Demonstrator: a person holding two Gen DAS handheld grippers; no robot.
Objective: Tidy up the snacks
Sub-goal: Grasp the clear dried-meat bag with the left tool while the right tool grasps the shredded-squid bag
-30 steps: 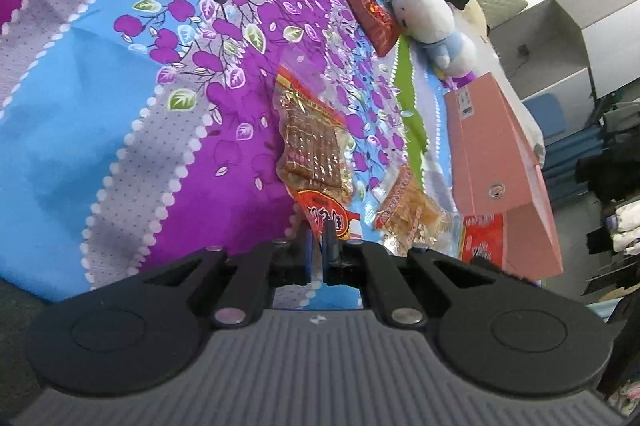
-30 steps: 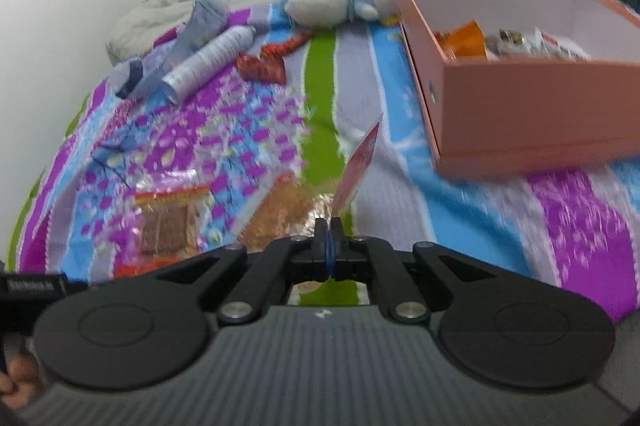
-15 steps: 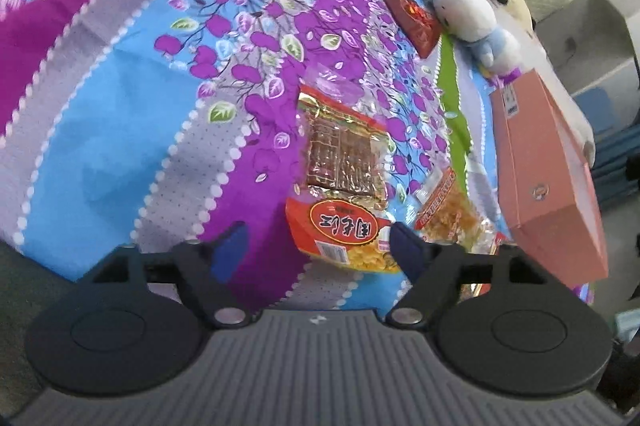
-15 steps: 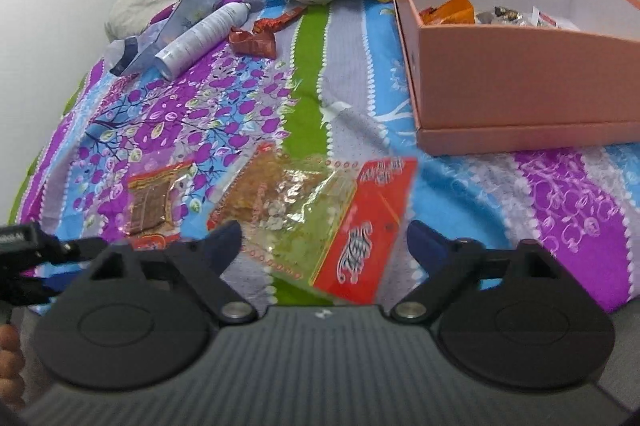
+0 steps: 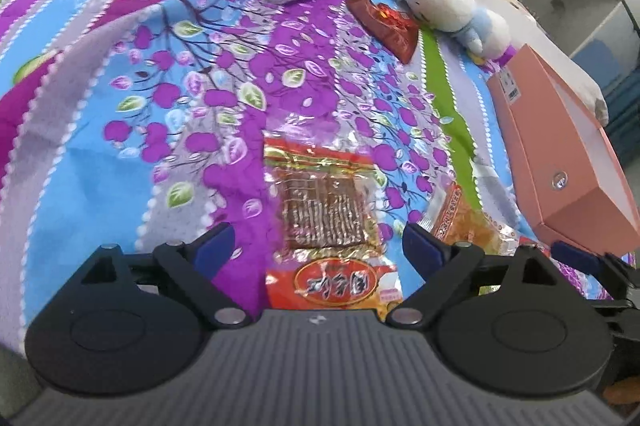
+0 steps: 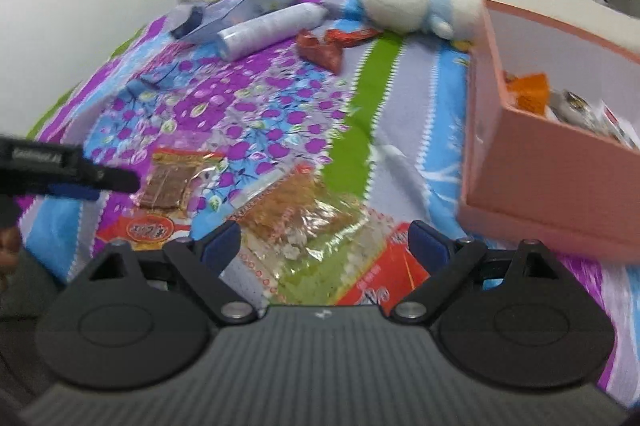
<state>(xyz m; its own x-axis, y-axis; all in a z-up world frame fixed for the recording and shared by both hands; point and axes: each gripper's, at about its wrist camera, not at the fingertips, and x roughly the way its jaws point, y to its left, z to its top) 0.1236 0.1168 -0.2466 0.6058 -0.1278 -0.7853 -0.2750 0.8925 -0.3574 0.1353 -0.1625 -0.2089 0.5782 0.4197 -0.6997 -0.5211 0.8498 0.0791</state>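
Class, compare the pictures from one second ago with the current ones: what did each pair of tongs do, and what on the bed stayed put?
Both tongs went from shut to wide open. The right tongs let go of the clear snack bag, which had stood on edge and now lies flat. The left tongs opened over the brown snack packet. The pink box, plush toy and white bottle stayed in place.

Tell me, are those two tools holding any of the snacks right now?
No. The left tool stands open over the brown snack packet, and the right tool open over the clear-and-red packet; neither grips anything.
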